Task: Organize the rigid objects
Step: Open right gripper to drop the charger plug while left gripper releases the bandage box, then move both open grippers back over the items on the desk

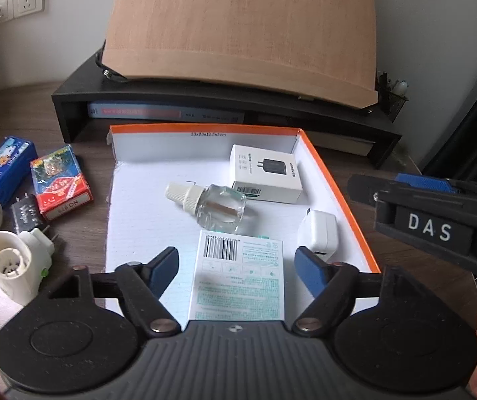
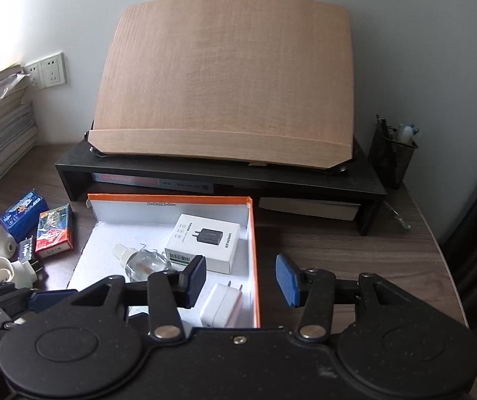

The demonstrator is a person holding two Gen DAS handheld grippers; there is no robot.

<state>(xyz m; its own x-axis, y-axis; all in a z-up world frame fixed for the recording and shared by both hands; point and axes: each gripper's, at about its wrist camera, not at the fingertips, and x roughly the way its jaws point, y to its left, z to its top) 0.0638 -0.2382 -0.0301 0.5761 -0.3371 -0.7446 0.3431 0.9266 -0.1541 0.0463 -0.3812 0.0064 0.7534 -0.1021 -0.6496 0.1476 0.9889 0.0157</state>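
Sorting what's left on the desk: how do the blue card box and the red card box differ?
The blue card box lies further left; the red card box sits nearer the orange-rimmed tray. Only the red card box shows a white end label. Both lie flat outside the tray.

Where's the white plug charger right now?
In the orange-edged tray, near its right wall, just below the white charger box; the white plug charger lies loose.

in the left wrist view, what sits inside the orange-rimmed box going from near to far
white barcode box → white charger plug → clear bottle with white cap → white charger box, close to the back wall of the orange-rimmed box
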